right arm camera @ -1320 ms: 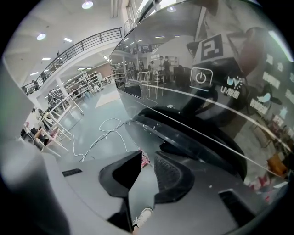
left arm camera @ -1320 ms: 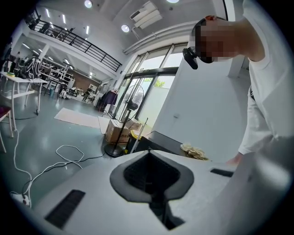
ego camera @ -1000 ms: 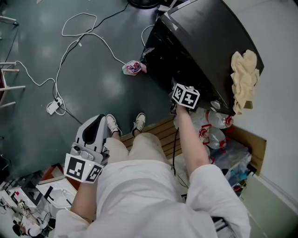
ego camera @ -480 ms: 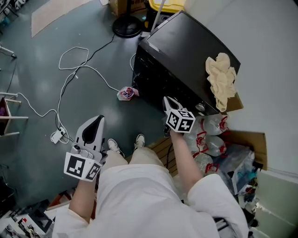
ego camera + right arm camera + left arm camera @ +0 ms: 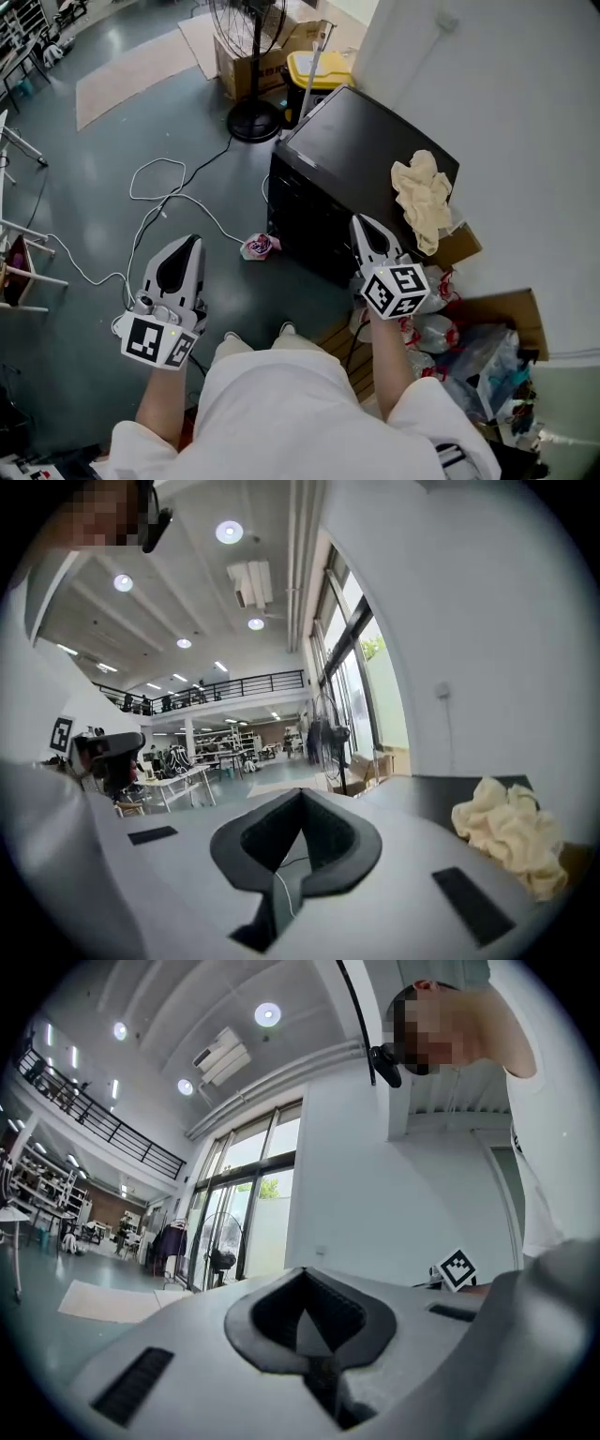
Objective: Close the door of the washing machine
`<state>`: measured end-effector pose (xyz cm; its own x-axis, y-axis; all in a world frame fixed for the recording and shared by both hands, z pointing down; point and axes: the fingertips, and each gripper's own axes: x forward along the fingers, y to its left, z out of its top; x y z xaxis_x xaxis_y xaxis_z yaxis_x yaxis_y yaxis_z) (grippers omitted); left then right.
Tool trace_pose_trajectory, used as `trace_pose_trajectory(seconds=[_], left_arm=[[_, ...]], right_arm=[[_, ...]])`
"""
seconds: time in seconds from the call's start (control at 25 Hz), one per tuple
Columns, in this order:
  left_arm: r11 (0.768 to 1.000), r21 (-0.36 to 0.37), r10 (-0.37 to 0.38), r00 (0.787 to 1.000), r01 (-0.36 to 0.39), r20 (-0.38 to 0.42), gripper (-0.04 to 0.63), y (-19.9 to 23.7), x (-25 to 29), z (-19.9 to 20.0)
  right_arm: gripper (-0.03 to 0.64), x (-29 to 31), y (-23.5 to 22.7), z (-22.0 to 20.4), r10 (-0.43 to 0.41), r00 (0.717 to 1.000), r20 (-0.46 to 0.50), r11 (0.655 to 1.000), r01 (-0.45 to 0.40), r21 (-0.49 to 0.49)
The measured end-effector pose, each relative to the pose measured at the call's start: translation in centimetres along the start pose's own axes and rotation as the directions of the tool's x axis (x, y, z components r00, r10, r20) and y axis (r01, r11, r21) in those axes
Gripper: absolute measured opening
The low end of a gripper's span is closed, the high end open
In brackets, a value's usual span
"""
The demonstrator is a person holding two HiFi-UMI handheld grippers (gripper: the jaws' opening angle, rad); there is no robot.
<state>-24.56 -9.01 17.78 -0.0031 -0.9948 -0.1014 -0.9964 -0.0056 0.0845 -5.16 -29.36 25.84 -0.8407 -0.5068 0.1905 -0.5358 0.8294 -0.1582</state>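
The washing machine [image 5: 361, 164], a black box, stands on the floor [image 5: 84, 169] against the white wall [image 5: 506, 112] at the right, a little beyond the person's feet. Its dark front faces left and near. The front looks flat, though the door is too dark to pick out on its own. A crumpled cream cloth [image 5: 420, 200] lies on the right part of its top, by the wall.

The right gripper [image 5: 365, 223] is held in the air at the machine's near right corner, pointing far and touching nothing. Its fingers are pressed together with nothing between them; its own view shows the cloth ahead to the right. The left gripper [image 5: 186, 242] is held well to the left of the machine, above the floor, also pointing far. Its fingers meet at the tips and hold nothing.

On the floor left of the machine a white cable [image 5: 155, 192] lies in loops. A small pink and white crumpled thing [image 5: 258, 247] lies just beside the machine's near left corner. Beyond the machine stand a fan [image 5: 253, 122], a cardboard box [image 5: 228, 75] and a yellow bin [image 5: 319, 70]. Plastic bottles [image 5: 433, 330] lie to the near right of the machine.
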Motion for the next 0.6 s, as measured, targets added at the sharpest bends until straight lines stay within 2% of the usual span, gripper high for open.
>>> trace_pose_trajectory(seconds=[0.12,0.28,0.44,0.6], left_arm=[[0.999,0.047,0.011,0.999,-0.013,0.044,0.005,0.3,-0.4,2.8],[0.994,0.103,0.037,0.995,-0.047,0.093,0.005,0.7,-1.4,5.8],[0.987,0.127,0.084,0.989,-0.100,0.122,0.005,1.7,-2.7,7.4],[0.976,0.130,0.157,0.979,-0.174,0.133,0.005,3.1,-4.5,8.0]], right_arm=[[-0.003,-1.9,0.6,3.6,0.001,0.998,0.060,0.998,0.003,-0.066],[-0.003,-4.1,0.4,7.0,-0.007,0.992,0.129,0.995,0.020,-0.100],[-0.003,-6.1,-0.2,9.4,-0.025,0.982,0.185,0.991,0.049,-0.123],[-0.003,-8.0,-1.5,10.2,-0.077,0.974,0.214,0.984,0.109,-0.140]])
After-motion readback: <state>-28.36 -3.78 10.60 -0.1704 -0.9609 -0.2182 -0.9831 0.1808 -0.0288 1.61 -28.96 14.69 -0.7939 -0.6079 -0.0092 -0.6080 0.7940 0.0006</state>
